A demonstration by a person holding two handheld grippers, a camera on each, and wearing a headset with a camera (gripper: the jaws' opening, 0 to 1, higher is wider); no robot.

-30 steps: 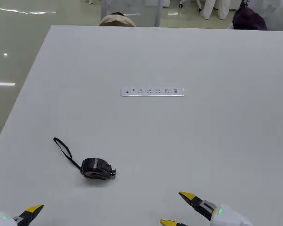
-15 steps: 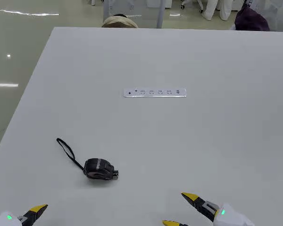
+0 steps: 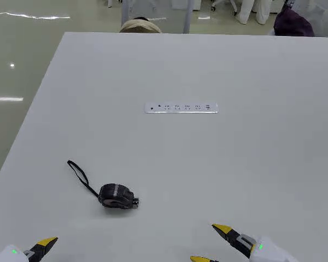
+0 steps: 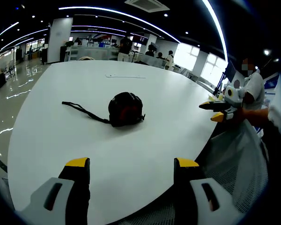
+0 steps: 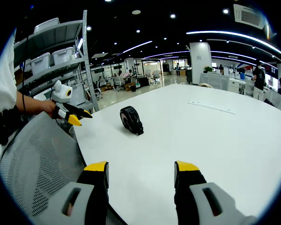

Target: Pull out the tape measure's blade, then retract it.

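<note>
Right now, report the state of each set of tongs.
Left tongs: open, holding nothing.
Right tongs: open, holding nothing.

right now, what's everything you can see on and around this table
white rectangular table: 1, white, under everything
black round tape measure: 1, black with a reddish side, near-left part of the table, no blade drawn out
black wrist strap: 1, black, trailing from the tape measure toward the left edge
white power strip: 1, white, flat in the middle of the table
grey mesh chair back: 1, grey, at the near edge
grey metal shelving rack: 1, grey with white bins, off the table
left gripper: 1, white with yellow tips, open, near-left
right gripper: 1, white with yellow tips, open, near-right
</note>
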